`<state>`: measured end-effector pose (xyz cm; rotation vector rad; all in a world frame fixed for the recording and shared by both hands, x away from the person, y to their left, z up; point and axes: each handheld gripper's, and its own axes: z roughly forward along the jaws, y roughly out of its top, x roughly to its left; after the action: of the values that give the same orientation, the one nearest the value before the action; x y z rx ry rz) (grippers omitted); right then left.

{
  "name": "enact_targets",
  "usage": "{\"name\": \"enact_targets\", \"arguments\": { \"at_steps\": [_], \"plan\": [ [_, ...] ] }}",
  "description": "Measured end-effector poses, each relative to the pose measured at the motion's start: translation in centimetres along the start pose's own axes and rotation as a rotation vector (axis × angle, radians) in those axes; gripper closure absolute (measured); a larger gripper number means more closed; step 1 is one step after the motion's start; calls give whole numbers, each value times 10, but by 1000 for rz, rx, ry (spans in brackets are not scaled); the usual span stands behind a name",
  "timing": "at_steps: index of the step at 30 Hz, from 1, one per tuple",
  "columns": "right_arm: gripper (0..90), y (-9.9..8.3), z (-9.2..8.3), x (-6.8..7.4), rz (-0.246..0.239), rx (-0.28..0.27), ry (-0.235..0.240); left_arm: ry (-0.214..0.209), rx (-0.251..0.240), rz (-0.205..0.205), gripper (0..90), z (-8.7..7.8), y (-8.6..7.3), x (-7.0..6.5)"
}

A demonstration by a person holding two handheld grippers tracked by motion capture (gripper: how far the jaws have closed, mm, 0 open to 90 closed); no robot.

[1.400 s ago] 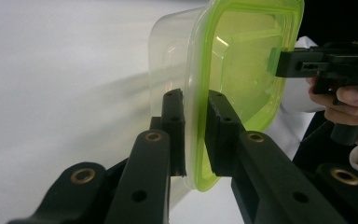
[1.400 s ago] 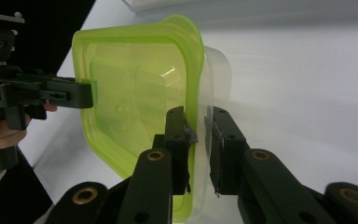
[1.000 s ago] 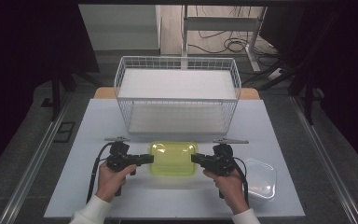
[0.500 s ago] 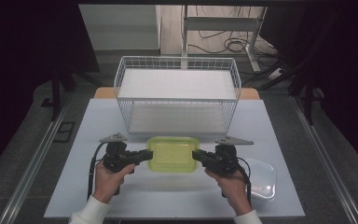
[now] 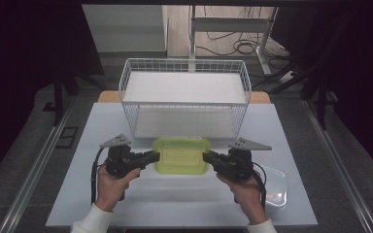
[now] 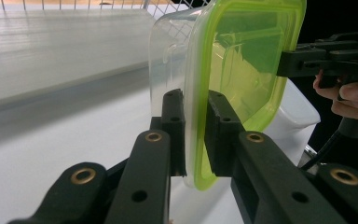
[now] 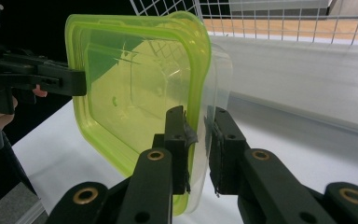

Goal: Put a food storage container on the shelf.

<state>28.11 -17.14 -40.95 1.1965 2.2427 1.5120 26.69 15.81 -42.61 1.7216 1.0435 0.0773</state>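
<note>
Left gripper view: jaws clamped on the rim of the box, one pad on the clear wall, the other on the green lid. Box stands on edge in this view, lid face toward the far hand. Right gripper bites the opposite rim; fingers of that hand behind it.

Right gripper view: same grip mirrored. Jaws closed on the box rim, lid on one side, clear wall on the other. Left gripper meets the far edge.

High view: left gripper and right gripper hold the box by its two short ends, level, lid up. It sits between the hands, over the front middle of the bench; it looks lifted clear of the surface, though the angle makes that hard to be sure of. Wire basket stands just behind it, with a white liner inside. A second clear container lies on the bench by the right hand. Left hand low at the front edge, white sleeve showing.
</note>
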Motion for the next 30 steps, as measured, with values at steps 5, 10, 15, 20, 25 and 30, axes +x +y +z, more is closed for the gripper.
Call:
{"name": "enact_targets", "arguments": {
  "at_steps": [5,10,15,20,25,30],
  "plan": [
    [783,8,-7,2,-18,-17,-10,-5,-11,14,799,-1,8,-3],
    [784,15,-14,3,-26,-41,-20,-21,-24,34,799,-1,19,-8],
    [785,27,-27,2,-36,-59,-34,-38,-37,55,799,0,36,-16],
    [785,45,-38,4,-50,-80,-47,-47,-52,68,799,-1,55,-21],
    [785,63,-44,1,-55,-88,-44,-59,-60,75,798,-3,71,-23],
    [784,77,-48,0,-61,-95,-46,-57,-67,87,798,-5,85,-26]
  ]
}}
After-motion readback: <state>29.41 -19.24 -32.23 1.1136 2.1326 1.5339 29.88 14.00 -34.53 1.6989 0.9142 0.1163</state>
